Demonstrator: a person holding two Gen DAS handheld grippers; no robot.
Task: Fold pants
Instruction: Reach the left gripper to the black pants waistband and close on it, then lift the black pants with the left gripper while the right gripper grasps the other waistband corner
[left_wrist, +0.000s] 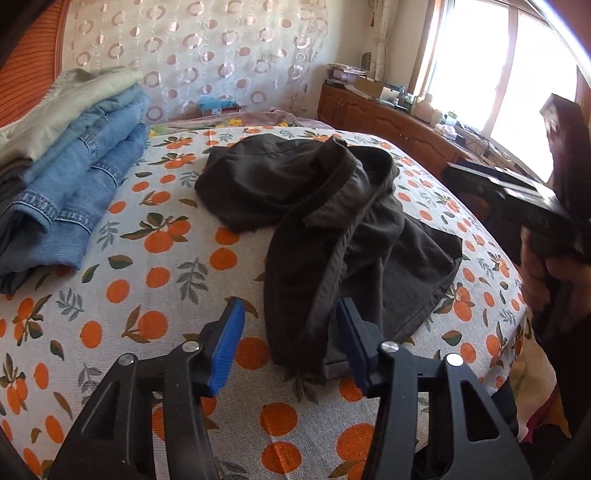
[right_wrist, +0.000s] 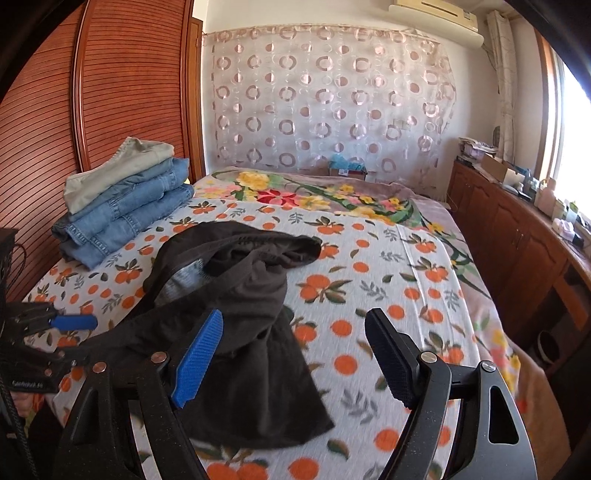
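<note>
Dark brown pants (left_wrist: 325, 229) lie crumpled in a heap on the orange-print bedsheet (left_wrist: 147, 295). They also show in the right wrist view (right_wrist: 251, 302). My left gripper (left_wrist: 291, 328) is open, its blue pads either side of the near end of the pants, just above the cloth. My right gripper (right_wrist: 295, 339) is open and empty, hovering over the near right part of the pants. The left gripper's blue fingertip (right_wrist: 74, 322) shows at the left edge of the right wrist view. The right gripper's body, held in a hand (left_wrist: 546, 221), shows at the right of the left wrist view.
A stack of folded jeans and pale trousers (left_wrist: 70, 177) sits at the bed's far left, also in the right wrist view (right_wrist: 125, 203). A floral blanket (right_wrist: 332, 195) covers the far end. A wooden cabinet (right_wrist: 517, 236) runs along the right under the window.
</note>
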